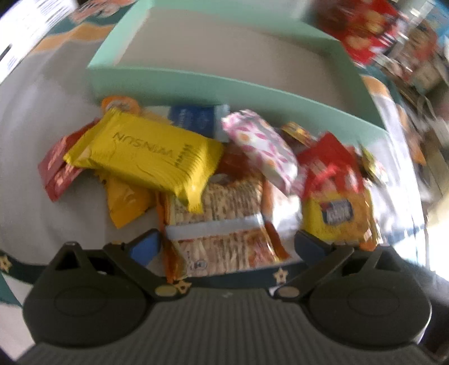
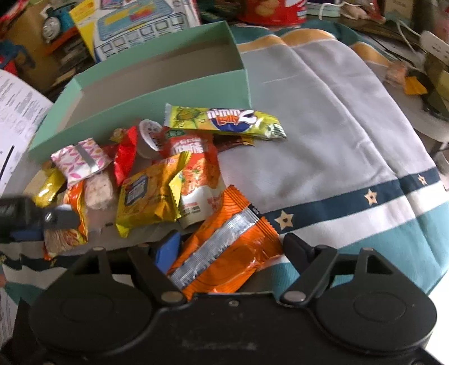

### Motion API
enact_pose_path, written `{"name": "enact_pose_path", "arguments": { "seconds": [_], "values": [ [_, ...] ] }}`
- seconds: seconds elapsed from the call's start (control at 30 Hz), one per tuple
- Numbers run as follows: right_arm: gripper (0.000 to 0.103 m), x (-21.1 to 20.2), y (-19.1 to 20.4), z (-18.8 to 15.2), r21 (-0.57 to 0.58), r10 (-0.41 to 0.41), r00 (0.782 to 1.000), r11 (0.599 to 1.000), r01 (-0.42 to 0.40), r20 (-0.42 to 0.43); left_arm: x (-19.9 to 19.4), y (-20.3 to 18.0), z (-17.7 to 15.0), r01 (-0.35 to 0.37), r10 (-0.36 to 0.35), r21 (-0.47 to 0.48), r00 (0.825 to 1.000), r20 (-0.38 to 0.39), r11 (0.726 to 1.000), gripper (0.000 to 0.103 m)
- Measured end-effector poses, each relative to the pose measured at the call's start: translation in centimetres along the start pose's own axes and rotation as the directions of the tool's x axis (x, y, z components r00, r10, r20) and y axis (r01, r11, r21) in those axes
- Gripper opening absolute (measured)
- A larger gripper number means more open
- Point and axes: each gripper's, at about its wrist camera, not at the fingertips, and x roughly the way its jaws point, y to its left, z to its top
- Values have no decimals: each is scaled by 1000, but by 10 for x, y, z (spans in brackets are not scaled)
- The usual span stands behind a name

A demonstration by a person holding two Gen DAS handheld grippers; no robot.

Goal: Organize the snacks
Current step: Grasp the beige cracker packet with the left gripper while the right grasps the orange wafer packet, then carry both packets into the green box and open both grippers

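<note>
A pile of snack packets lies on the cloth in front of an empty mint-green box (image 1: pixel 157 81), which also shows in the right wrist view (image 2: pixel 134 98). My left gripper (image 1: pixel 227 247) is open, its fingers on either side of a striped cracker packet (image 1: pixel 221 221). A yellow packet (image 1: pixel 146 151) and a pink-patterned packet (image 1: pixel 263 148) lie beyond it. My right gripper (image 2: pixel 230 250) is open around an orange packet (image 2: pixel 224 247) with a silver seam. A green bar (image 2: pixel 224 120) lies by the box.
The grey, white and teal cloth (image 2: pixel 336 146) with a star band covers the table. Toy boxes (image 2: pixel 134 25), a red snack tub (image 2: pixel 272 11) and papers (image 2: pixel 16 106) crowd the far edge. My left gripper shows at the left edge of the right wrist view (image 2: pixel 42 219).
</note>
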Motion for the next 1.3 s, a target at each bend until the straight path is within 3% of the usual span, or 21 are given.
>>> {"name": "enact_pose_path", "arguments": {
  "seconds": [0.1,0.2,0.27,0.43,0.63,0.67,0.7,0.73,0.83,1.03,1.17,1.3],
  "values": [
    [85,0,-4,0,15,4,1000,1000,-4,-4,11,-2,2,-41,42,-47,999,8,998,94],
    [89,-3,-8,1,44,-6,999,999,8,-36,7,-14,-4,-104,102,47,994,38,993,76],
    [89,-7,-10,-3,70,-5,999,998,8,-46,4,-14,-11,-106,103,93,994,38,990,73],
    [89,-14,-17,-10,149,8,996,989,6,-92,-1,-11,-28,-125,120,210,992,38,970,74],
    [90,-9,6,-10,104,-52,993,993,63,-107,2,-5,-30,-147,144,193,989,29,970,87],
    [89,-5,13,-8,87,-58,993,994,67,-102,4,-7,-30,-150,147,195,989,33,969,87],
    [79,-6,19,-9,61,-70,994,995,75,-88,6,-10,-31,-161,156,203,987,43,966,83],
    [63,-8,25,-11,14,-98,993,995,100,-62,7,-14,-32,-174,166,219,985,55,960,71],
    [61,-11,26,-13,-4,-94,995,996,94,-44,-6,-15,-37,-120,109,251,992,59,960,58],
    [61,-31,9,-13,55,-90,996,994,89,2,-27,-2,-45,45,-61,244,997,57,969,55],
    [61,-47,-3,-8,69,-80,996,995,77,42,-39,-21,-48,66,-98,312,991,86,948,55],
    [61,-59,-18,10,65,-58,995,996,53,81,-48,-30,-38,77,-110,311,990,90,947,55]
  ]
}}
